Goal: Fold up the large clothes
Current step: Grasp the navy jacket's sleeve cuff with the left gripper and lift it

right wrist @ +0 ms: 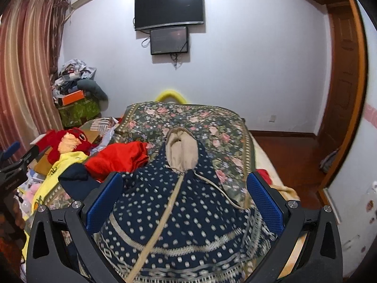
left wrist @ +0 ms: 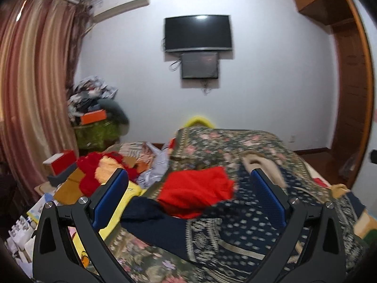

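While both tools hang above it, the wide bed under a dark green quilt printed with pink roses [right wrist: 188, 118] fills the middle of each view, its foot toward a pale wall. On that quilt lies the task's garment, a large navy knitted hooded sweater with white dots, patterned bands and a beige-lined hood [right wrist: 179, 202]; it is spread front up, hood toward the foot of the bed, with a beige zip line running down its middle and one plain navy sleeve [left wrist: 146, 212] reaching toward the left edge. A crumpled bright red cloth [left wrist: 195, 193] rests just beside the sweater's left shoulder, overlapping the sleeve. Further left, off the quilt, a red and orange plush toy [right wrist: 68, 143] sits among boxes and papers, near a yellow printed cloth [right wrist: 56, 172].

The left gripper [left wrist: 188, 202], black-framed with blue pads, has its fingers spread wide with nothing between them, hovering over the red cloth and sleeve. The right gripper [right wrist: 183, 205] is likewise spread wide and empty, above the sweater's chest.

A black flat television [right wrist: 168, 9] hangs on the wall, a smaller dark screen [right wrist: 169, 40] just below it.
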The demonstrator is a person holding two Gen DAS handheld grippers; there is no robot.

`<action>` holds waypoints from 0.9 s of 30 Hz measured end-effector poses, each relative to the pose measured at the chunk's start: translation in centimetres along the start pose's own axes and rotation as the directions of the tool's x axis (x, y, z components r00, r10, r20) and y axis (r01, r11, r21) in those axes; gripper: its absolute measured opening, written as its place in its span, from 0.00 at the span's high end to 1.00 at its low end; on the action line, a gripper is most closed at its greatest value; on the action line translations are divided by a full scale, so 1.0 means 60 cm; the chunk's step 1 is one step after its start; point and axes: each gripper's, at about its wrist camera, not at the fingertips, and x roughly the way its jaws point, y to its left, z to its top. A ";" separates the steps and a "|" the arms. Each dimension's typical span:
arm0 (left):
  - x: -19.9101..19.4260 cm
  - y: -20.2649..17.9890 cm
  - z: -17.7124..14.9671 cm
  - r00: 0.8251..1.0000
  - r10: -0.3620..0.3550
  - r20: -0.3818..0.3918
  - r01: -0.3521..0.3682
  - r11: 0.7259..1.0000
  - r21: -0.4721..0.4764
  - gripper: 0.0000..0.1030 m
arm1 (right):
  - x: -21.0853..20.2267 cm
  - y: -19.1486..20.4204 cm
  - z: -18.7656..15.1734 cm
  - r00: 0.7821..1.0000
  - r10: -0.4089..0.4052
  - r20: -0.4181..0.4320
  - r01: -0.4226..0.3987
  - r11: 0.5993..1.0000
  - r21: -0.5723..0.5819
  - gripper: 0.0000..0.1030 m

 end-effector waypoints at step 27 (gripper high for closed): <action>0.366 0.282 -0.231 0.792 -0.129 -0.597 -0.120 0.925 -0.360 0.16 | 0.318 -0.021 -0.112 0.843 0.150 -0.517 -0.117 0.988 0.097 0.00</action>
